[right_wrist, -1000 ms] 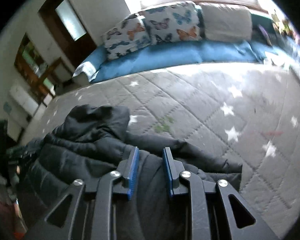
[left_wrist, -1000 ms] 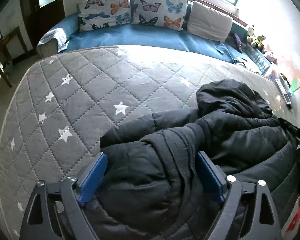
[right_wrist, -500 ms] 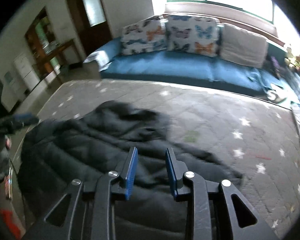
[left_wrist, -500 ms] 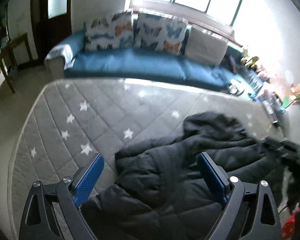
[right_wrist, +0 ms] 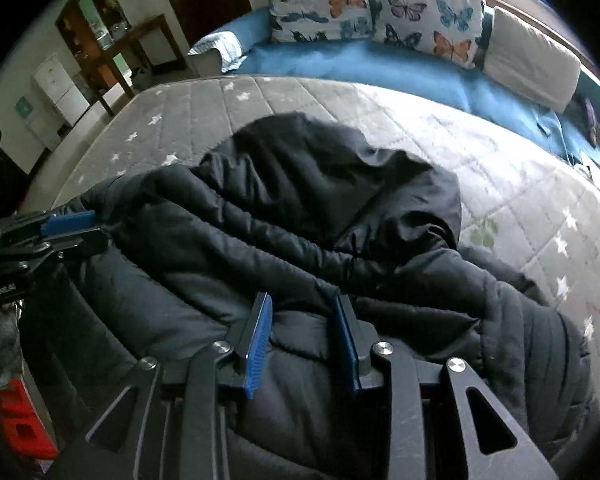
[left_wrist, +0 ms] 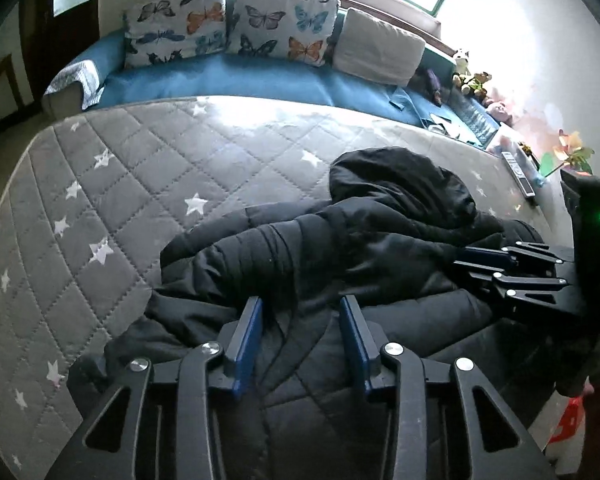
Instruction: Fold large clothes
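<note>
A black padded hooded jacket (left_wrist: pixel 380 248) lies bunched on the grey star-quilted mattress (left_wrist: pixel 140 168), hood (left_wrist: pixel 396 184) towards the sofa. My left gripper (left_wrist: pixel 300 308) points down over its near edge. Its blue-padded jaws are closing, with jacket fabric lying between them, and I see no pad pressing on it. In the right wrist view the jacket (right_wrist: pixel 300 220) fills the middle. My right gripper (right_wrist: pixel 302 308) hovers over a quilted fold, its jaws opening a little and nothing pinched. Each gripper shows in the other's view: the right gripper (left_wrist: pixel 466 264) and the left gripper (right_wrist: pixel 88 228).
A blue sofa (left_wrist: pixel 240 80) with butterfly cushions (left_wrist: pixel 284 24) and a beige cushion (left_wrist: pixel 380 52) runs along the mattress's far side. A remote (left_wrist: pixel 518 176) and small items lie at the far right. A red object (right_wrist: pixel 24 432) sits low on the left, with wooden furniture (right_wrist: pixel 112 48) beyond.
The left jaws have narrowed from wide apart and again sit low over the jacket's near edge. The right gripper has swung across over the jacket's middle, its jaws slightly wider.
</note>
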The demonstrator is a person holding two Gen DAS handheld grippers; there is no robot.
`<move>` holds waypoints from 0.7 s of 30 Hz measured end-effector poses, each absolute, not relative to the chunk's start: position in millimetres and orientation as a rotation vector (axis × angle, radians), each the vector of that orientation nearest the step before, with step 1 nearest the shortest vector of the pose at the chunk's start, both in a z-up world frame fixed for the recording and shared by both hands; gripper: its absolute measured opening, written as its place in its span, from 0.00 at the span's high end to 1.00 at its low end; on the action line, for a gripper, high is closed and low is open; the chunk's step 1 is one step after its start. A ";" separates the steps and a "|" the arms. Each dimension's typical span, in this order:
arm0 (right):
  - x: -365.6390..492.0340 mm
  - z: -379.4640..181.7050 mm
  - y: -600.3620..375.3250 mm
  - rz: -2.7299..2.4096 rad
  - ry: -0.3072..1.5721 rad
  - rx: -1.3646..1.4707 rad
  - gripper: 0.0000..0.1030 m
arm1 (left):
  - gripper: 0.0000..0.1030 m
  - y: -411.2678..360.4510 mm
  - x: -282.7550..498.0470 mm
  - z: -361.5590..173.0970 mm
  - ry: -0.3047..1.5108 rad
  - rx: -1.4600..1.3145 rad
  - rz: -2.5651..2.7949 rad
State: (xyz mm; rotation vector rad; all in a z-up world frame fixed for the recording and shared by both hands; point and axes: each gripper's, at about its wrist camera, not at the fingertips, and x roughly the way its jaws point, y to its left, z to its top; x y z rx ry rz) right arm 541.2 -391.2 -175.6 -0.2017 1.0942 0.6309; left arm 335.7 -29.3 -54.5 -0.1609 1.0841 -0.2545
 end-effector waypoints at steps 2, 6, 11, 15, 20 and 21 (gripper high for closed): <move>539.0 -178.8 -390.0 0.618 1.096 -0.223 0.66 | 0.58 -30.4 338.2 -57.4 1.093 -0.159 -0.249; 527.5 -167.4 -387.9 0.593 1.044 -0.268 0.66 | 0.57 -34.2 331.6 -47.9 1.080 -0.148 -0.249; 493.6 -137.8 -390.3 0.609 0.993 -0.287 0.65 | 0.57 -26.1 302.2 -15.1 1.019 -0.151 -0.256; 458.4 -118.9 -381.3 0.692 0.987 -0.306 0.65 | 0.57 -28.6 265.6 4.5 0.987 -0.137 -0.288; 425.9 -123.8 -362.5 0.733 0.995 -0.381 0.65 | 0.57 -35.1 230.2 -5.6 1.019 -0.113 -0.300; 421.0 -130.4 -358.4 0.739 1.006 -0.393 0.65 | 0.57 -35.6 226.9 -9.6 1.025 -0.113 -0.302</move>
